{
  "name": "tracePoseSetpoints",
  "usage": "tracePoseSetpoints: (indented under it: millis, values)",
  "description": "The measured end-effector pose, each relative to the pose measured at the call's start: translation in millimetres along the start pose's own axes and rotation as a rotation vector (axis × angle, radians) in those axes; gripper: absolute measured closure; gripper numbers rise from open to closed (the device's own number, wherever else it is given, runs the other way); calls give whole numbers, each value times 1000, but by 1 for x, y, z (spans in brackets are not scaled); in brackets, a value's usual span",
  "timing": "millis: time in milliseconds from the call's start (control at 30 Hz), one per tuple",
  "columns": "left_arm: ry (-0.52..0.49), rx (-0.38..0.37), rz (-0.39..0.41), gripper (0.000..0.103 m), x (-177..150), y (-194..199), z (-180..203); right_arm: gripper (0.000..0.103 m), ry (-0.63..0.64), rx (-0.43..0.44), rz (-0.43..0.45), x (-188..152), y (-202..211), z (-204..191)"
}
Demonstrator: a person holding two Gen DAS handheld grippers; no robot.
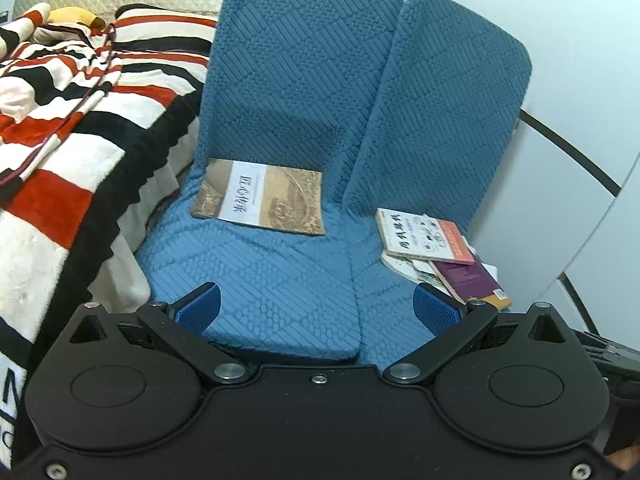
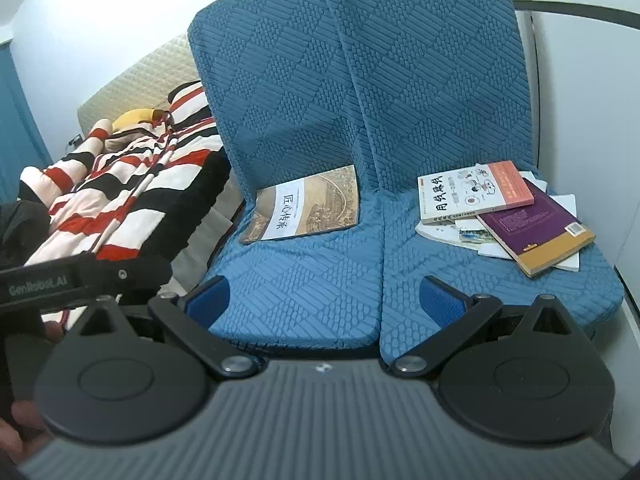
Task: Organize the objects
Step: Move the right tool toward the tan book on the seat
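Note:
A brown and white book (image 1: 260,198) (image 2: 306,204) lies flat at the back of the left blue seat cushion (image 1: 256,276) (image 2: 296,280). On the right cushion (image 2: 460,284) sits a loose pile of books: a white and red book (image 1: 424,236) (image 2: 472,192) on top, a purple and orange one (image 1: 468,276) (image 2: 536,228) beside it, paler ones beneath. My left gripper (image 1: 316,304) is open over the front of the cushions, nothing between its blue pads. My right gripper (image 2: 326,300) is also open and empty, well short of the books.
A bed with a red, black and white striped blanket (image 1: 68,120) (image 2: 132,188) borders the seats on the left. White wall panels (image 1: 580,100) close in on the right. The other gripper's body (image 2: 60,280) and a hand (image 2: 16,432) show at the left of the right wrist view.

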State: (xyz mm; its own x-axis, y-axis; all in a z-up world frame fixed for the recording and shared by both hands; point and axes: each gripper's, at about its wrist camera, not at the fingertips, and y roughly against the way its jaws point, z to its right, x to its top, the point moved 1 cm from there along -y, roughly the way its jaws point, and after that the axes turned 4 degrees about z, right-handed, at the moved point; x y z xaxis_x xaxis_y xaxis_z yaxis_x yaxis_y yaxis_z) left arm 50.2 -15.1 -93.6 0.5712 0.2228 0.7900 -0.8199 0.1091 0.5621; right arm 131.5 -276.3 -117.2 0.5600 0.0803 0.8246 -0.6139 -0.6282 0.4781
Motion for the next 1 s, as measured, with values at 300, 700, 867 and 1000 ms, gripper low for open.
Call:
tracePoseSetpoints:
  millis: [300,700,867,1000]
  values:
    - [4,0,28,0,11,-16,-4,0,17,-11,1,5,-17,9]
    - [-11,-35,-10,0,3,-76,6,0,36,-38,9,-3,-57,33]
    - [4,-43,-24,0,-1,-112,2,0,33,-55,7,-8,-86,48]
    - [12,-39,-29,1,-5,-140,-3,0,39,-67,4,-11,-108,58]
